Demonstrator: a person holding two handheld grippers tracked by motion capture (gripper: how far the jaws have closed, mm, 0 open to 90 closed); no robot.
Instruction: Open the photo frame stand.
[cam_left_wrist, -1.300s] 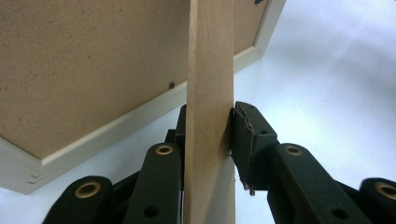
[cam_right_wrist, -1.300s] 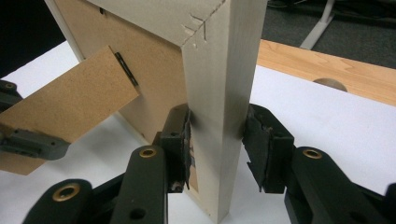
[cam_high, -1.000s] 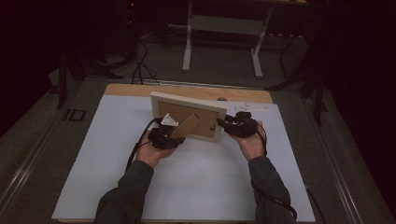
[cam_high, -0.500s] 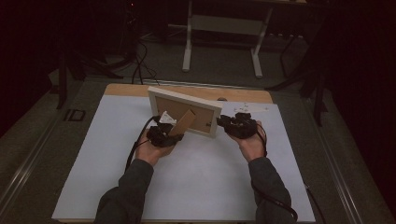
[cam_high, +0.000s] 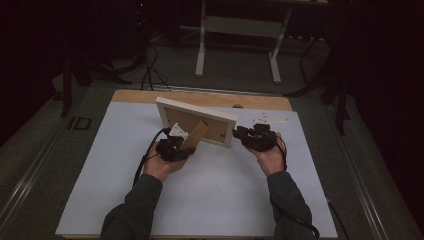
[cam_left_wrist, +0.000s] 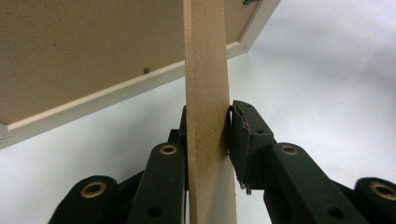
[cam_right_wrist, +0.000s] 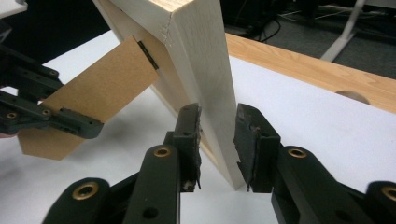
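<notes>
A white-rimmed picture frame (cam_high: 196, 108) stands on the white table top (cam_high: 225, 200) with its brown back toward me. Its cardboard easel strut (cam_high: 196, 135) leans out from the back. My left gripper (cam_high: 181, 146) is shut on that strut (cam_left_wrist: 205, 70), with both pads pressed on its faces, as the left gripper view (cam_left_wrist: 208, 128) shows. My right gripper (cam_high: 240, 134) sits at the frame's right end. Its jaws (cam_right_wrist: 217, 123) straddle the frame's pale wooden edge (cam_right_wrist: 205, 56). They have just been opening, and a thin gap shows at the right pad (cam_right_wrist: 245, 135).
A bare wooden strip (cam_high: 200, 98) runs along the table's far edge. Small white scraps (cam_high: 267, 120) lie behind the right gripper. Beyond the table stands a white desk frame (cam_high: 235, 25) on a dark floor with cables.
The frame has turned a little, its left end swinging further left. The right gripper has shifted slightly left onto the frame's right edge. The left gripper keeps its hold on the strut.
</notes>
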